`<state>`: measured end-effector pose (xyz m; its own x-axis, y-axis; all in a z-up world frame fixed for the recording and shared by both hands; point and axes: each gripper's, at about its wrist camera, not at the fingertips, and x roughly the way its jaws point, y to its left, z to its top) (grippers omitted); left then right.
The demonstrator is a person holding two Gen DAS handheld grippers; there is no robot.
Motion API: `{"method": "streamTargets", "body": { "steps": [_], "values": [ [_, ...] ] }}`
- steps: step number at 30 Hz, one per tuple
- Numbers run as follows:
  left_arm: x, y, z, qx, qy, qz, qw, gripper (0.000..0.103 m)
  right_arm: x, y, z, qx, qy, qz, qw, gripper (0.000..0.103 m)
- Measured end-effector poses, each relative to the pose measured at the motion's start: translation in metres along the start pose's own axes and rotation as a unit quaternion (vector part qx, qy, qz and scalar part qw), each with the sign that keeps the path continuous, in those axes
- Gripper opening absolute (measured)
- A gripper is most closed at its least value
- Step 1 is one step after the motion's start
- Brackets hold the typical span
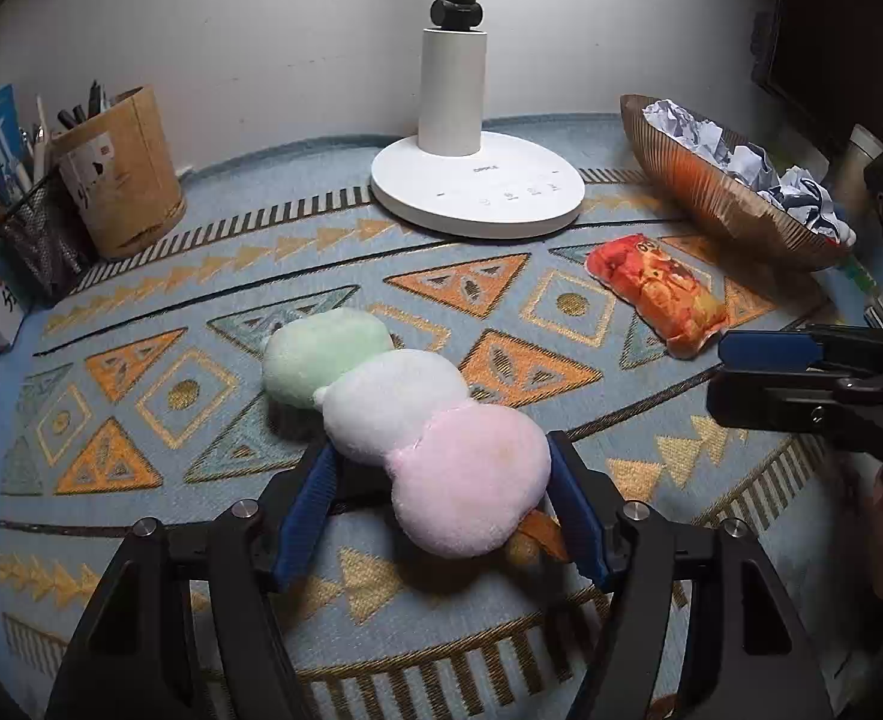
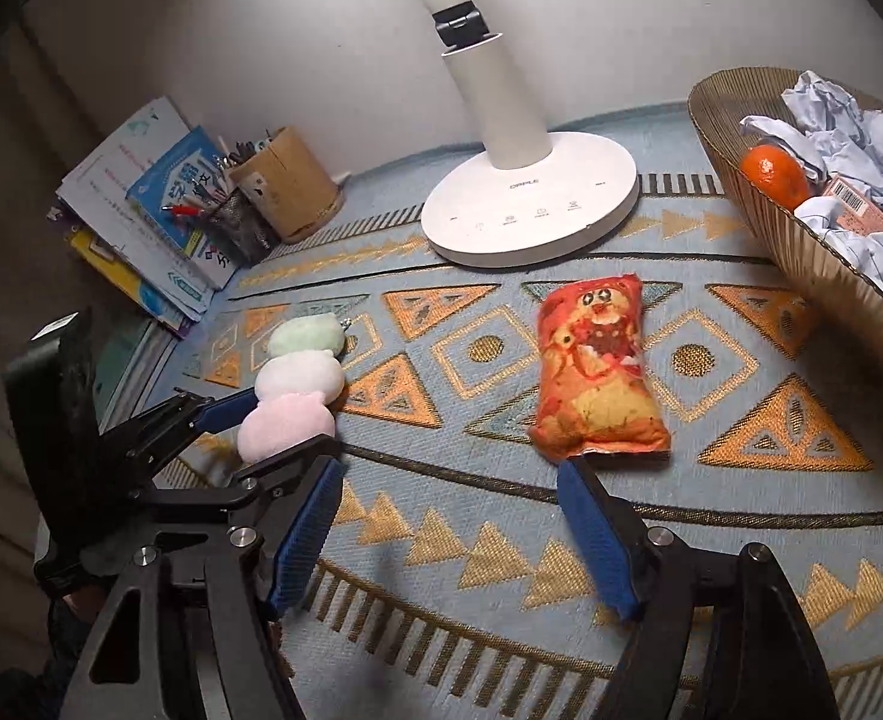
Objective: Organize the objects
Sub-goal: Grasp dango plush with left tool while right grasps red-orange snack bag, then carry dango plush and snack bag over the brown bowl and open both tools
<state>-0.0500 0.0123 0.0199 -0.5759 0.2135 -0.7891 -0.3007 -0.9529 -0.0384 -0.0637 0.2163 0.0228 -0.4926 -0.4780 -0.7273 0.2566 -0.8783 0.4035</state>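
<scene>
So the left gripper [image 1: 441,504] has its blue fingers [image 1: 576,510] roughly half open around the pink end of a soft three-ball plush toy in green, white and pink [image 1: 405,414]. The one on the orange-tip side looks like it's touching the fuzz, the other [image 1: 303,510] has a gap, so I'd call it straddling, not gripping. The plush is lying flat on the surface, which is covered with a blue cloth with orange and gold triangle patterns [image 1: 501,312], out in the middle, well apart from the brown cardboard pen cup [image 1: 120,174] at the back. The right gripper [image 2: 447,528] is wide open and empty, fingers parked just short of the near end of an orange-red printed fabric pouch [image 2: 600,378], which sits in front of the white round desk lamp base [image 2: 531,210] and near the ribbed brown bowl full of crumpled paper [image 2: 759,222]. What could go wrong, imo: the plush is squishy and only the end ball is between the fingers, so a lift could leave the other two balls drooping or the ball squeezing out. And the pouch is flat, so a shallow close might pinch cloth instead. The two grippers are also pretty close together, so a bump isn't out of the question.
</scene>
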Motion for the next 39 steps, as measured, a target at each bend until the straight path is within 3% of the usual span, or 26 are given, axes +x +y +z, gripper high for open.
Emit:
{"method": "streamTargets", "body": {
  "steps": [4,6,8,11,14,18,19,22,25,27,28,29,32,36,39],
  "values": [
    [-0.012,0.021,-0.010,-0.035,0.007,-0.030,0.9989,0.067,-0.017,-0.012,0.000,0.001,-0.032,-0.101,0.994,0.074],
    [-0.019,0.019,-0.012,-0.032,0.001,-0.051,0.9982,0.070,-0.015,-0.020,0.008,0.010,-0.028,-0.108,0.994,0.074],
    [-0.026,0.017,-0.015,-0.036,-0.011,-0.064,0.9973,0.082,-0.008,-0.019,0.015,0.006,-0.022,-0.108,0.994,0.074],
    [-0.034,0.026,-0.019,-0.077,-0.017,-0.081,0.9935,0.094,0.010,-0.010,0.021,-0.029,-0.016,-0.154,0.988,0.074],
    [-0.032,0.037,-0.018,-0.126,-0.022,-0.058,0.9901,0.096,0.027,-0.005,0.024,-0.056,-0.015,-0.183,0.981,0.074],
    [-0.006,0.024,-0.005,-0.117,0.027,0.011,0.9928,0.094,0.042,-0.004,0.027,-0.052,-0.011,-0.201,0.978,0.074],
    [-0.001,0.019,-0.004,-0.113,0.030,0.014,0.9930,0.094,0.045,-0.003,0.027,-0.056,-0.009,-0.219,0.974,0.067],
    [0.006,-0.001,-0.002,-0.077,0.030,0.037,0.9959,0.095,0.043,-0.002,0.027,-0.060,-0.016,-0.218,0.974,0.054],
    [0.013,-0.011,-0.001,-0.060,0.028,0.068,0.9955,0.094,0.042,-0.002,0.027,-0.065,-0.016,-0.219,0.974,0.049],
    [0.011,-0.010,-0.001,-0.062,0.018,0.068,0.9956,0.086,0.041,-0.002,0.026,-0.064,-0.020,-0.221,0.973,0.039],
    [0.009,-0.010,0.000,-0.056,0.012,0.067,0.9962,0.068,0.039,-0.002,0.025,-0.061,-0.023,-0.218,0.974,0.038],
    [0.006,-0.012,0.001,-0.045,0.010,0.053,0.9975,0.050,0.035,-0.002,0.023,-0.055,-0.028,-0.218,0.974,0.037],
    [-0.004,-0.021,0.004,-0.011,0.001,0.033,0.9994,0.049,0.015,0.001,0.012,-0.031,-0.036,-0.202,0.978,0.037],
    [-0.027,-0.037,0.003,0.010,-0.038,-0.080,0.9960,0.049,-0.027,0.011,-0.020,-0.005,-0.054,-0.197,0.979,0.037],
    [-0.027,-0.052,-0.003,0.030,-0.043,-0.104,0.9932,0.049,-0.040,0.007,-0.044,0.020,-0.049,-0.200,0.978,0.037]
  ]
}}
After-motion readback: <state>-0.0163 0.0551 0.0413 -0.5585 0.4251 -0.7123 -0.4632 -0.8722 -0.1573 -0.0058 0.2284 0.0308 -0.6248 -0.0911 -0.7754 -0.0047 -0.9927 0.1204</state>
